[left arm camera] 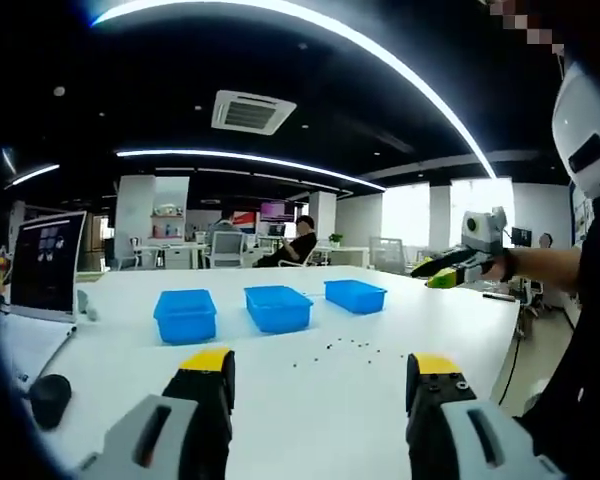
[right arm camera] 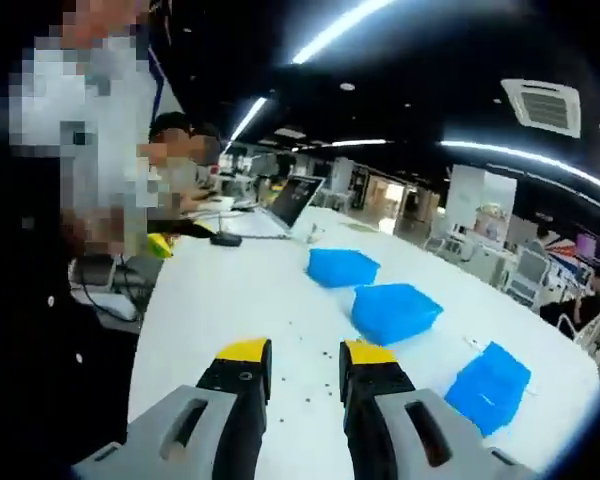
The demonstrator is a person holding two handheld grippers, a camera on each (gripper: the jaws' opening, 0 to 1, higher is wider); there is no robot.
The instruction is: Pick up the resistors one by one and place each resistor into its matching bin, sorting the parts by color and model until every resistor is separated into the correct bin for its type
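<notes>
Three blue bins stand in a row on the white table: left bin (left arm camera: 185,315), middle bin (left arm camera: 278,307), right bin (left arm camera: 355,295). Several tiny dark resistors (left arm camera: 345,347) lie scattered on the table in front of the bins. My left gripper (left arm camera: 322,365) hangs above the near table, jaws wide apart and empty. A hand holds my right gripper (left arm camera: 458,268) in the air at the right, above the table's far side. In the right gripper view, the right gripper (right arm camera: 306,352) is open by a narrower gap, nothing in it, with resistors (right arm camera: 302,400) below and the bins (right arm camera: 395,310) beyond.
A laptop (left arm camera: 45,262) stands at the table's left edge, with a black round object (left arm camera: 50,396) near it. In the right gripper view a laptop (right arm camera: 290,205) and a black mouse (right arm camera: 225,240) lie at the far end. People sit at desks behind. The table's edge (left arm camera: 510,345) runs at right.
</notes>
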